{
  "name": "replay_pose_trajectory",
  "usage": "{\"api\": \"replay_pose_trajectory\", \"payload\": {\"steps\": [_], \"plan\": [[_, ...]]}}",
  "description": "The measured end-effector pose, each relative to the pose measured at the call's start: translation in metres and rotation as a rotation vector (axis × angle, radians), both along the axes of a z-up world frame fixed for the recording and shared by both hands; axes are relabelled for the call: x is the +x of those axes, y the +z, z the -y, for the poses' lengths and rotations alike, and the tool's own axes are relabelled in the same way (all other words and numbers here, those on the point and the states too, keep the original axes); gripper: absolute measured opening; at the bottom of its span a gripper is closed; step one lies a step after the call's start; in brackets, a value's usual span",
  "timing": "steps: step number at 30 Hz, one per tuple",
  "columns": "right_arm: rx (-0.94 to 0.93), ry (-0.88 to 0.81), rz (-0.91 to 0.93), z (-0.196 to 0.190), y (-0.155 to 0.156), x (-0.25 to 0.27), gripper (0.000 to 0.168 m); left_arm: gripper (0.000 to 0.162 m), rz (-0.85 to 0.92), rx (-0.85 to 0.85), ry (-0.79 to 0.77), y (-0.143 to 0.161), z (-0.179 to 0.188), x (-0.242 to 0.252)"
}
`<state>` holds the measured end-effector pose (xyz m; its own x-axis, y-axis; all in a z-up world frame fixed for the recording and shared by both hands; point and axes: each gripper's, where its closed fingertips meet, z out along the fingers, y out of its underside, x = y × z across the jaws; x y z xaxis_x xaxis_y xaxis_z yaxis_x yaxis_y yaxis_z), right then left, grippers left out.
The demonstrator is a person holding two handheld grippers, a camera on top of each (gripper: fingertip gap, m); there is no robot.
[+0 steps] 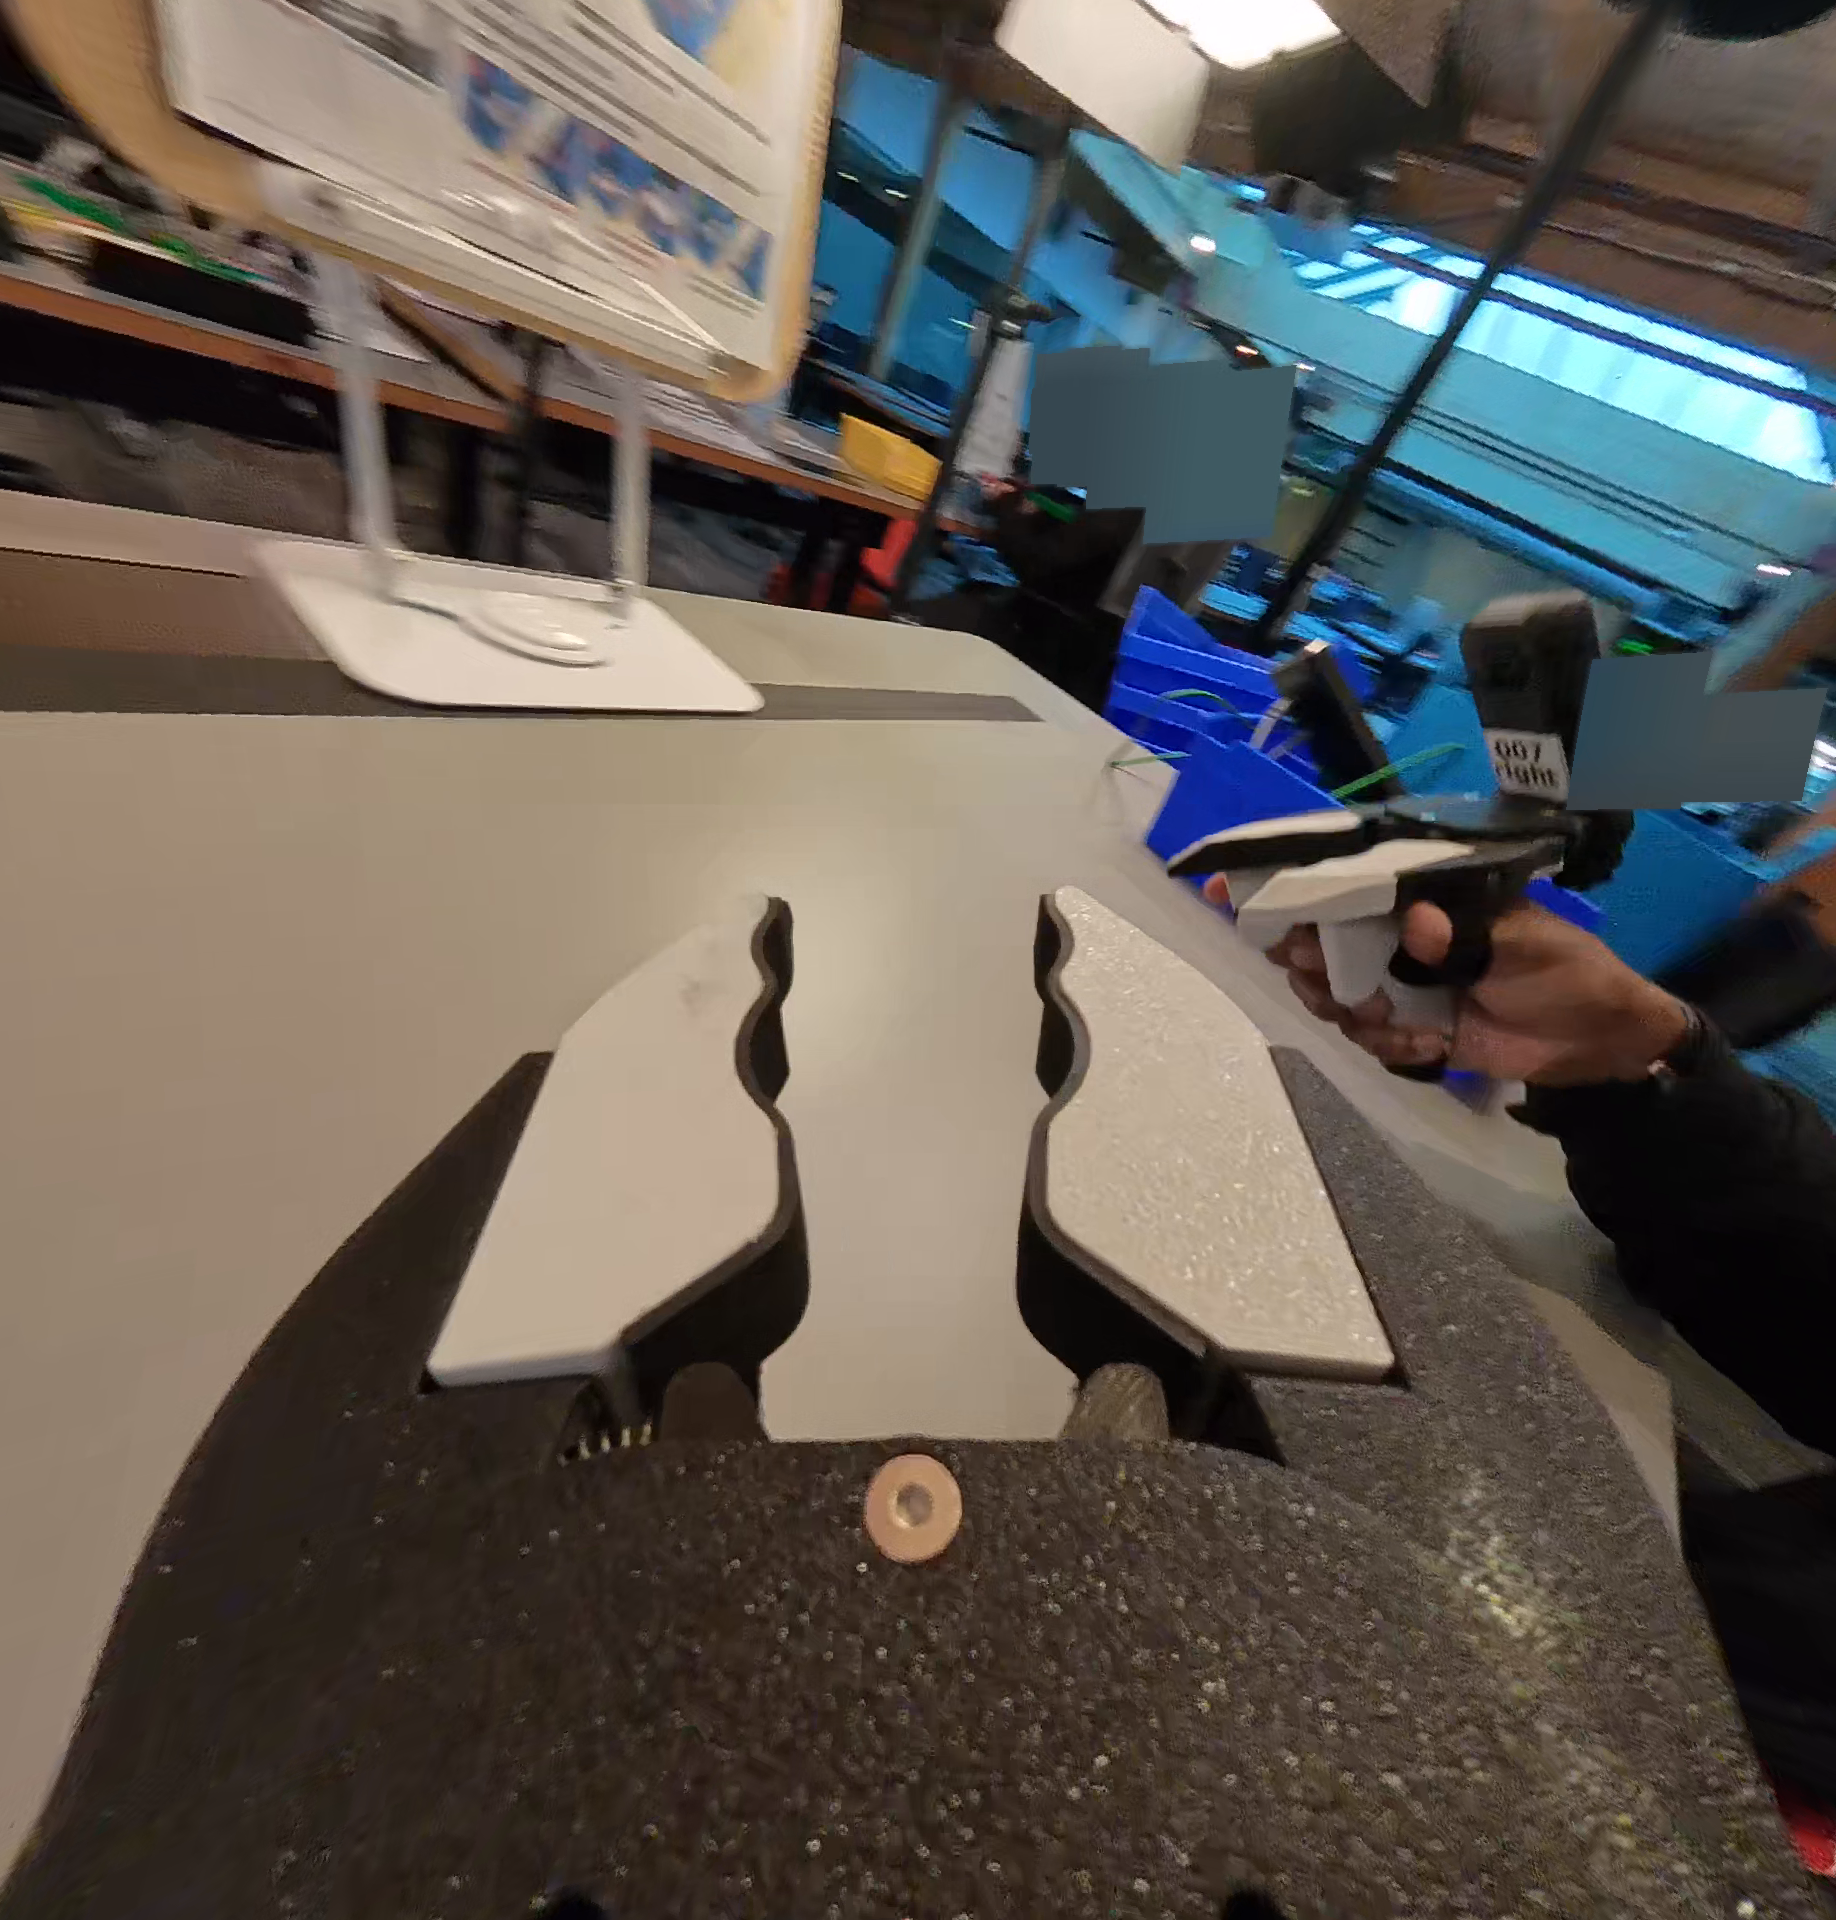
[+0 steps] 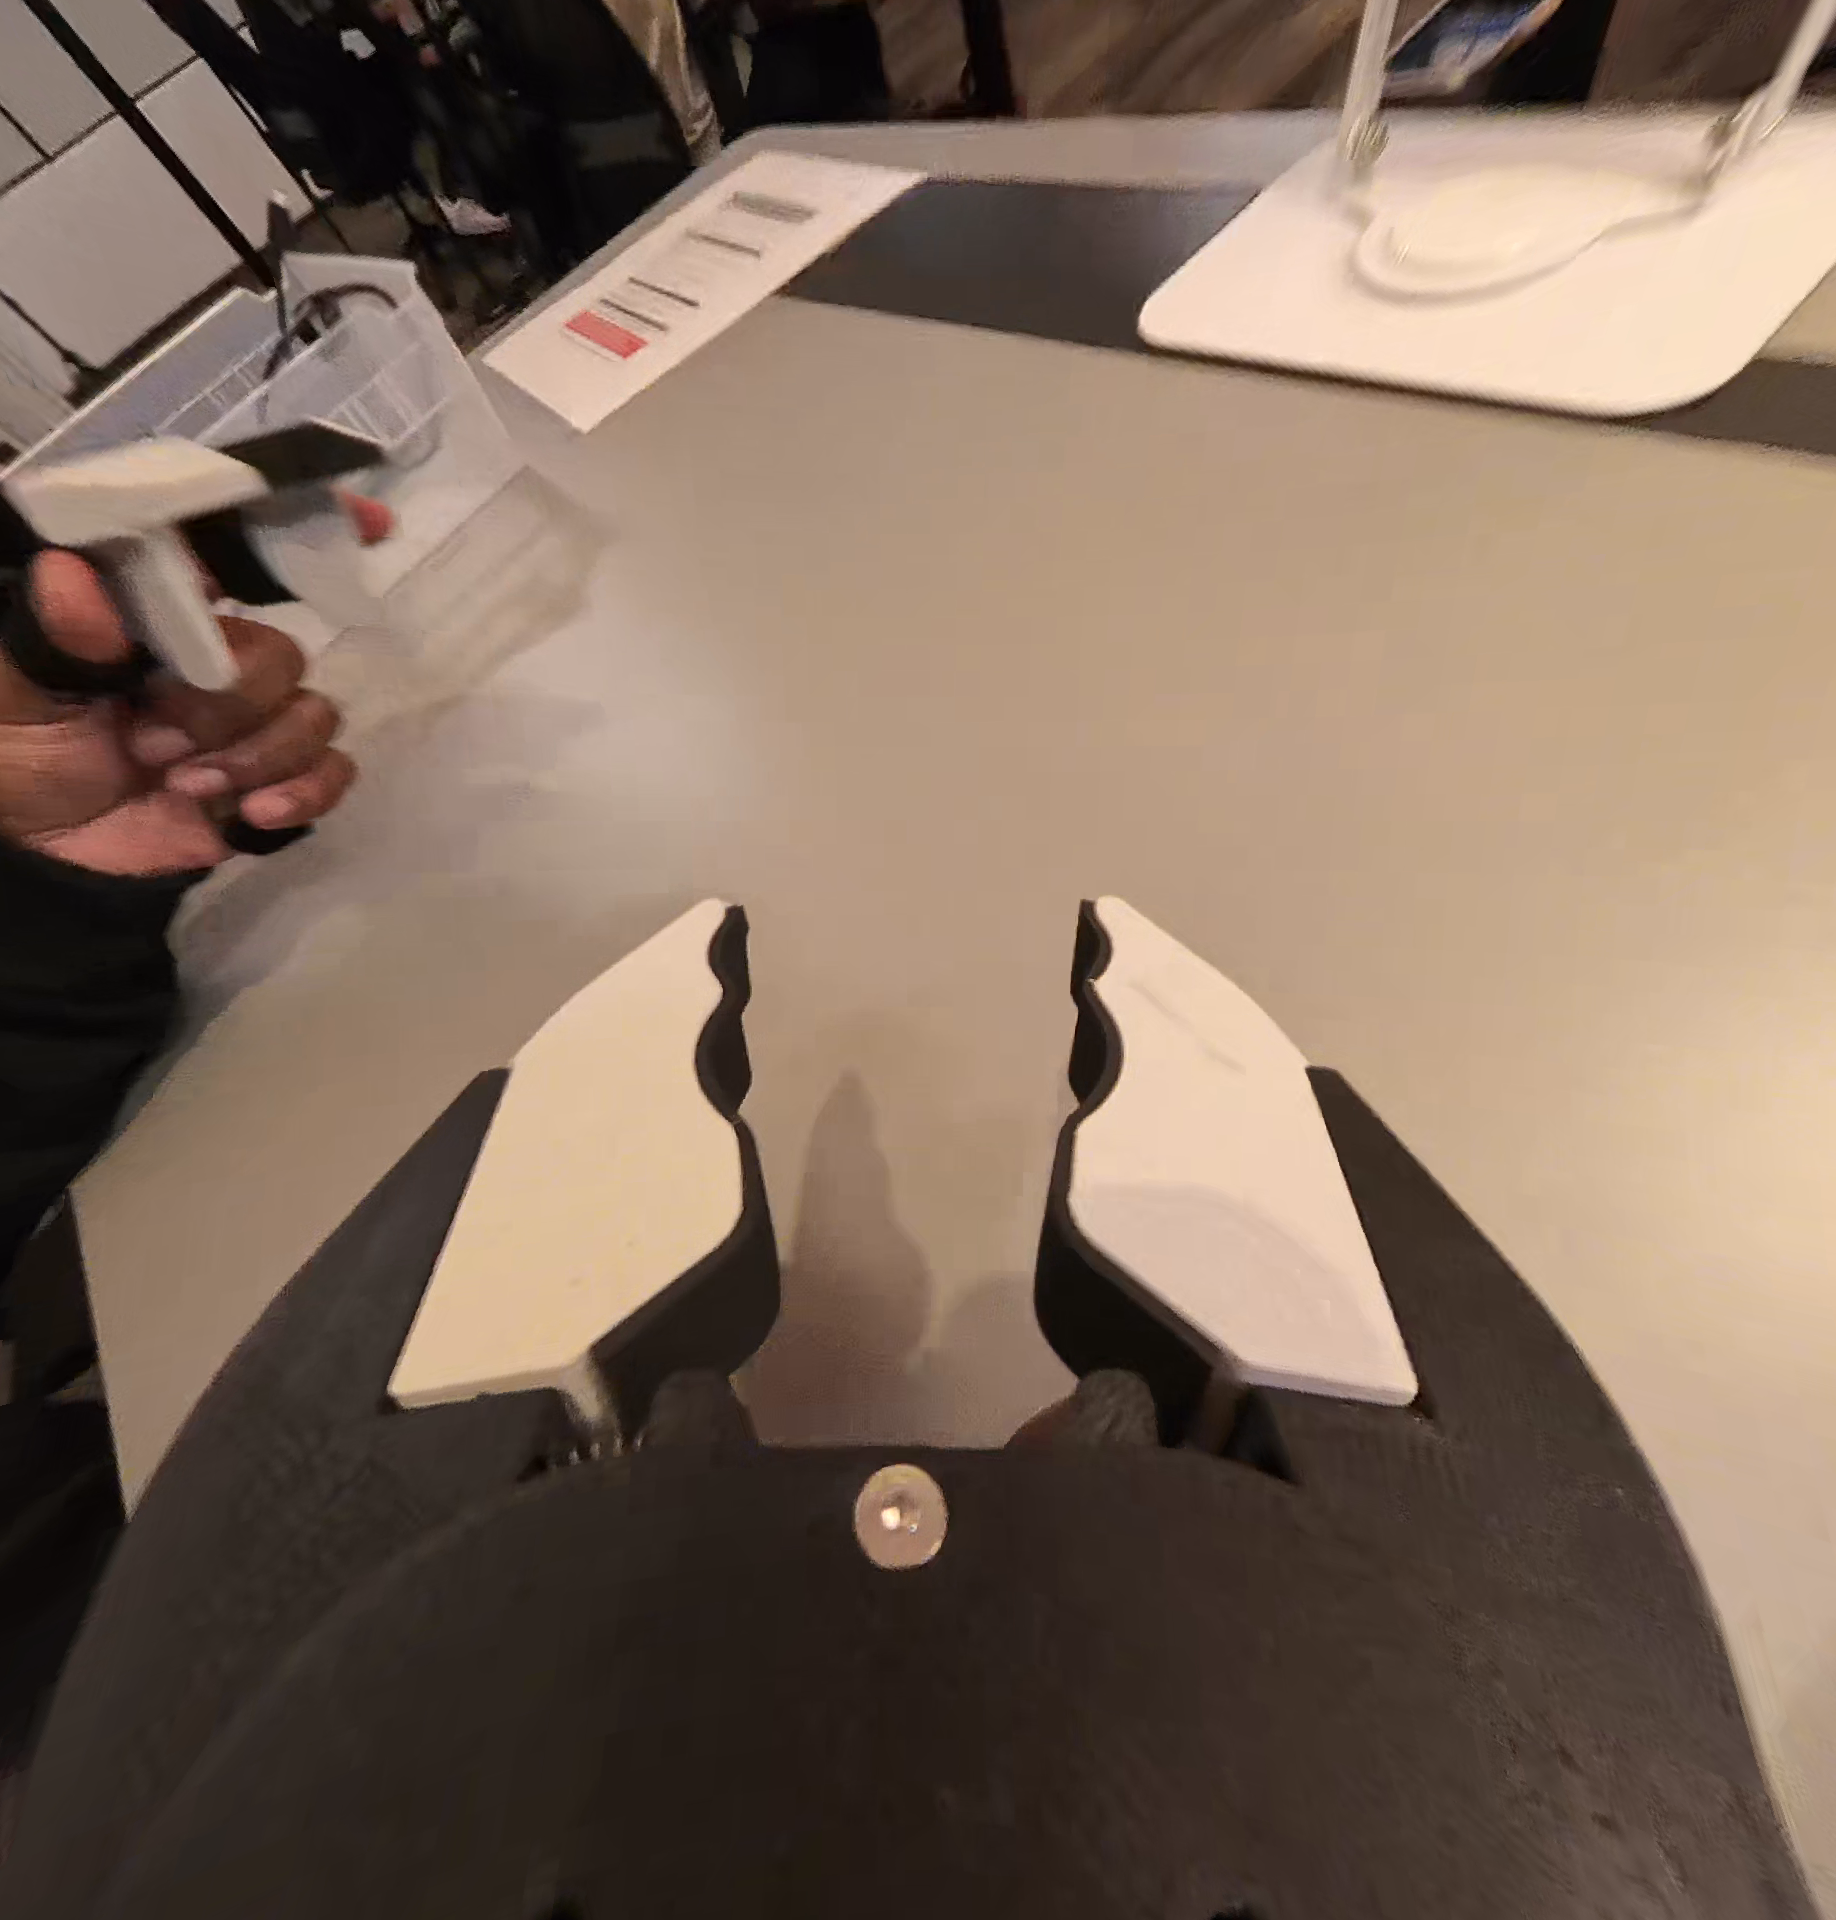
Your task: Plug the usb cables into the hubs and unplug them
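Note:
No USB cable or hub shows in either view. My left gripper [image 1: 912,914] is open and empty above the bare grey table [image 1: 270,935]. My right gripper [image 2: 911,920] is open and empty above the same table [image 2: 1101,623]. The right gripper also shows in the left wrist view [image 1: 1215,878], held in a hand at the table's right edge. The left gripper also shows in the right wrist view [image 2: 301,457], held in a hand at the left.
A white stand base [image 1: 519,644] with a tilted printed board [image 1: 498,166] stands at the table's back; its base also shows in the right wrist view [image 2: 1496,270]. A paper sheet [image 2: 706,281] lies at the far left edge. Clear plastic bin [image 2: 374,416] beyond it. Blue bins [image 1: 1226,748] off the right edge.

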<state>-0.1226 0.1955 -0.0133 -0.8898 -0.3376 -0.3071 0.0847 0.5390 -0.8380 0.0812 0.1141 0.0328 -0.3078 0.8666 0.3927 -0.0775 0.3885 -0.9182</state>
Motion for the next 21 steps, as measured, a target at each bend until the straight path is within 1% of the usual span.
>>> {"api": "replay_pose_trajectory", "payload": {"steps": [3, 6, 8, 11, 13, 14, 17, 19, 21], "plan": [[0.059, 0.008, 0.025, 0.015, -0.031, 0.006, 0.06, 0.051, 0.074, -0.021, 0.182, 0.016, 0.008, 0.062], [0.1, 0.044, 0.011, 0.018, -0.049, 0.007, 0.06, 0.051, 0.234, -0.072, 0.335, 0.036, 0.027, 0.129], [0.118, 0.058, -0.041, 0.016, -0.057, 0.003, 0.059, 0.051, 0.376, -0.076, 0.421, 0.042, 0.047, 0.174], [0.155, 0.068, -0.072, 0.014, -0.067, -0.002, 0.059, 0.051, 0.593, 0.029, 0.585, 0.033, 0.093, 0.245], [0.17, 0.073, -0.071, 0.014, -0.067, -0.003, 0.059, 0.05, 0.7, 0.142, 0.662, 0.018, 0.128, 0.282], [0.177, 0.074, -0.083, 0.014, -0.068, -0.004, 0.059, 0.05, 0.767, 0.222, 0.671, 0.005, 0.143, 0.297], [0.185, 0.094, -0.094, 0.013, -0.069, -0.003, 0.059, 0.05, 0.963, 0.451, 0.635, -0.038, 0.178, 0.328], [0.196, 0.11, -0.084, 0.01, -0.071, -0.001, 0.059, 0.05, 1.109, 0.563, 0.615, -0.062, 0.193, 0.345], [0.2, 0.126, -0.084, 0.008, -0.071, 0.0, 0.059, 0.051, 1.263, 0.662, 0.555, -0.084, 0.194, 0.355]]}}
